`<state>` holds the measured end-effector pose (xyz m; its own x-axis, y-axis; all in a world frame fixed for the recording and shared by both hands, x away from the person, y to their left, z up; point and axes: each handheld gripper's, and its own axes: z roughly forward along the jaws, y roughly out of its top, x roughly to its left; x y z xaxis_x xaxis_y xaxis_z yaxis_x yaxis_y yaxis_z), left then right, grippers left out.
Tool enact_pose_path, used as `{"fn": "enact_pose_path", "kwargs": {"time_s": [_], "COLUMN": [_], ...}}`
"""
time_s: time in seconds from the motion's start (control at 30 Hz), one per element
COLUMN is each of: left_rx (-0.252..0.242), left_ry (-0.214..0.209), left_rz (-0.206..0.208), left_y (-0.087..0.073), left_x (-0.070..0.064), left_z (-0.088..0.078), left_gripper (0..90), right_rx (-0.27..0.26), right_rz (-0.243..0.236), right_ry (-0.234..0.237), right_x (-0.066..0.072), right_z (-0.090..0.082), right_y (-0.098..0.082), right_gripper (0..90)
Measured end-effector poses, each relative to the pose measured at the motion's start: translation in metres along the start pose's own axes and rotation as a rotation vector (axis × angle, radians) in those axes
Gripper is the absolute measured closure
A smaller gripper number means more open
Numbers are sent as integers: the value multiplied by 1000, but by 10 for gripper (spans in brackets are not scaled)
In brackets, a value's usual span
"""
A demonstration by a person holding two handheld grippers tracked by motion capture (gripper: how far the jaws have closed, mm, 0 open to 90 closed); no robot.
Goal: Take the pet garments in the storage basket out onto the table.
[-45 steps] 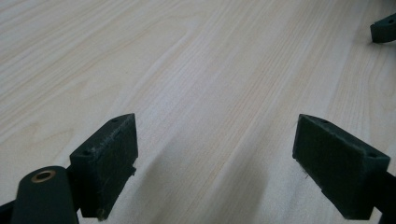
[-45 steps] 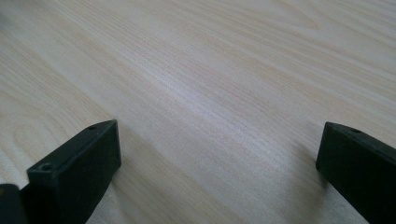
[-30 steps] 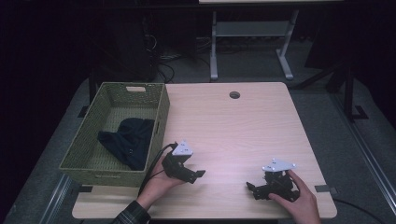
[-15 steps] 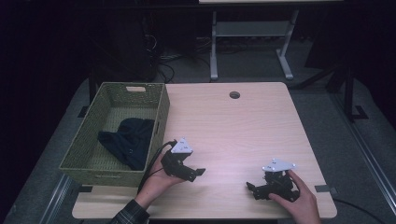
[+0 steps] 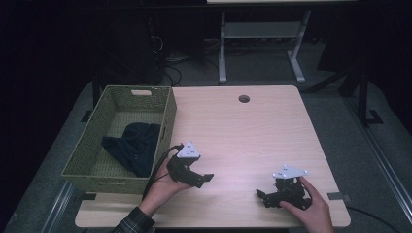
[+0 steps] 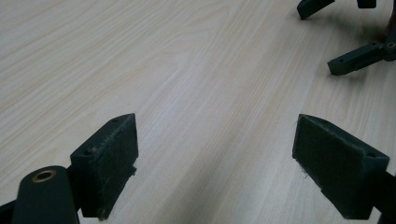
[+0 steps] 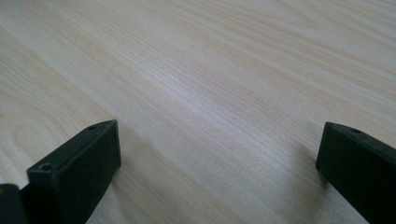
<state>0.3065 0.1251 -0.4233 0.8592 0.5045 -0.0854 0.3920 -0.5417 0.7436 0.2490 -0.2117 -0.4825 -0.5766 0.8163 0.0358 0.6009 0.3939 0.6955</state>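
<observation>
on the near half of the wooden table (image 5: pixel 252 126) both tools sit low over bare wood, well apart from each other. left gripper (image 5: pixel 197 177), just right of the green woven basket (image 5: pixel 167 116), has its jaws spread wide with nothing between them; its own view shows the other tool's jaw tips far off. right gripper (image 5: pixel 262 198), near the right front corner, is likewise wide open and empty. dark cloth (image 5: pixel 131 148) lies bunched inside the basket, touching its near-right wall. likely the cloth is already stowed, so both hands simply rest, jaws relaxed since nothing needs holding.
</observation>
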Motion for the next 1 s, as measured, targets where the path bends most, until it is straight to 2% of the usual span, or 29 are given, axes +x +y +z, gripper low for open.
{"fn": "enact_pose_path", "kwargs": {"time_s": [0.5,0.8,1.0], "left_rx": [-16,-25,-42], "left_ry": [-15,-11,-14], "left_rz": [-9,8,5], "left_y": [7,14,18], "left_x": [0,1,1], "left_z": [-6,-12,-16], "left_gripper": [138,138,138], "right_rx": [0,0,0], "right_rz": [-1,0,0], "right_ry": [0,0,0], "right_x": [0,0,0], "right_z": [0,0,0], "right_y": [0,0,0], "right_gripper": [0,0,0]}}
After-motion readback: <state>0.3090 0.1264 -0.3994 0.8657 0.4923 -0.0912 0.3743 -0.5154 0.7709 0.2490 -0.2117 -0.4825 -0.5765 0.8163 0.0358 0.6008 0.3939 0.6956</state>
